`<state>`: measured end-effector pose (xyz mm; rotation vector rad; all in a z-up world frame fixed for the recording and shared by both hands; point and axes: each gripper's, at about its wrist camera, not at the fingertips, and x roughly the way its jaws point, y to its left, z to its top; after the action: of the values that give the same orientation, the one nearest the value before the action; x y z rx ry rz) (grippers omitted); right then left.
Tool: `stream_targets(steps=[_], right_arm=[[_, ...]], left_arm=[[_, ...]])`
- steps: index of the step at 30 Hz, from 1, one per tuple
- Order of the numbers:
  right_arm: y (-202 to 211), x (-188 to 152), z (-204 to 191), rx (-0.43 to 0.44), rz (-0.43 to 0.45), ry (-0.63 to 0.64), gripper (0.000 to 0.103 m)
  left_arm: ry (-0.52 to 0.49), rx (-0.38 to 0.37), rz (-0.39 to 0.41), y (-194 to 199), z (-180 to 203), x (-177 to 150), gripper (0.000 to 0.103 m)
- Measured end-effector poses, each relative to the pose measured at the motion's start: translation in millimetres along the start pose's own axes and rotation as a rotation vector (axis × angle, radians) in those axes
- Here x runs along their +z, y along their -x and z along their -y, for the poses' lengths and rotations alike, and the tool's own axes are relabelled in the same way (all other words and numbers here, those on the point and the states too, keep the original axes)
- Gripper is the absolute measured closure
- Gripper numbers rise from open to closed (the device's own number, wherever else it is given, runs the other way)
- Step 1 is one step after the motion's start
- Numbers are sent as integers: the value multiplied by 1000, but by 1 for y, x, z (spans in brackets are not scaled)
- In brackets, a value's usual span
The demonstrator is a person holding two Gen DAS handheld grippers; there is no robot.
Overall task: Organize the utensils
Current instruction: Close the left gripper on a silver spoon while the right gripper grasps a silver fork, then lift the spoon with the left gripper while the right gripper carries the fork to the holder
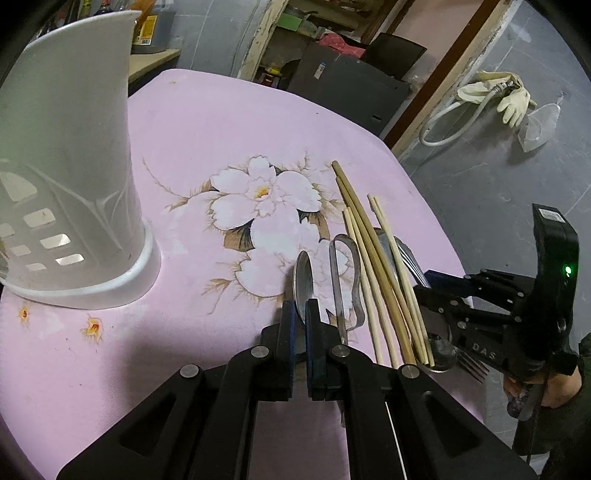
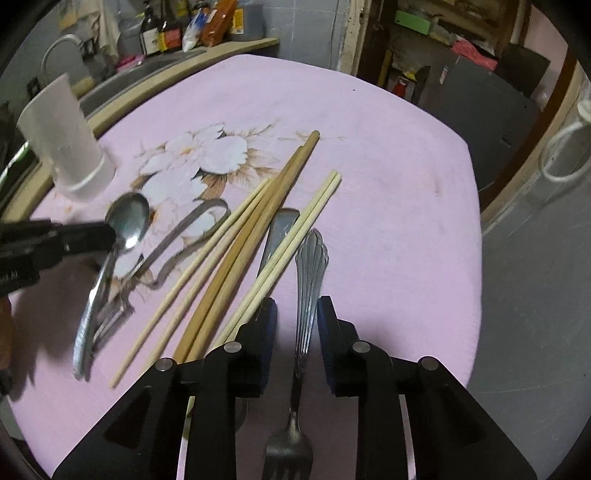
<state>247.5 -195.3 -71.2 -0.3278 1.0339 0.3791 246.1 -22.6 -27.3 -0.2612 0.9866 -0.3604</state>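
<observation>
My left gripper (image 1: 300, 308) is shut on a metal spoon (image 1: 303, 275) near its bowl; in the right wrist view the spoon (image 2: 129, 219) is lifted at the bowl end. My right gripper (image 2: 296, 312) is open, its fingers on either side of a metal fork's (image 2: 306, 295) handle, which lies flat on the pink cloth. Metal tongs (image 1: 345, 280), several wooden chopsticks (image 1: 373, 258) and another utensil handle (image 2: 279, 230) lie side by side between the two. A white perforated utensil holder (image 1: 70, 184) stands at the left, also in the right wrist view (image 2: 64, 136).
The round table has a pink flowered cloth (image 1: 221, 129). Its edge drops to a grey floor (image 1: 498, 184) at the right. A counter with bottles (image 2: 166, 33) stands behind the table, and dark boxes (image 1: 347, 88) sit beyond its far edge.
</observation>
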Motion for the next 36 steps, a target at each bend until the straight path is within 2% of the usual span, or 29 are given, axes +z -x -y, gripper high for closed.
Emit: stream_targets(steps=[7,10,14,17,20,29,36], right_arm=[[2,-4,3,-17,-7,-10,82],[-4,2,6,-9,15,-65,91],[2,-3,4,-19,73,-83,95],[15,-12,9,30,163,-134,96],[34,-31,5,54,275,-164,96],[85,-71,-47,-118,589,-23,96],[106,-83,-67,-175,764,1,96]], left_arm=[[-37,-29,-53,-12,6,7,100],[-57,-28,-55,-15,10,9,101],[-116,-4,-18,-11,20,2,101],[-130,-1,13,-5,26,-5,102],[-154,27,79,6,32,-14,102],[-174,90,340,44,42,-40,103],[-182,125,521,69,48,-58,103]])
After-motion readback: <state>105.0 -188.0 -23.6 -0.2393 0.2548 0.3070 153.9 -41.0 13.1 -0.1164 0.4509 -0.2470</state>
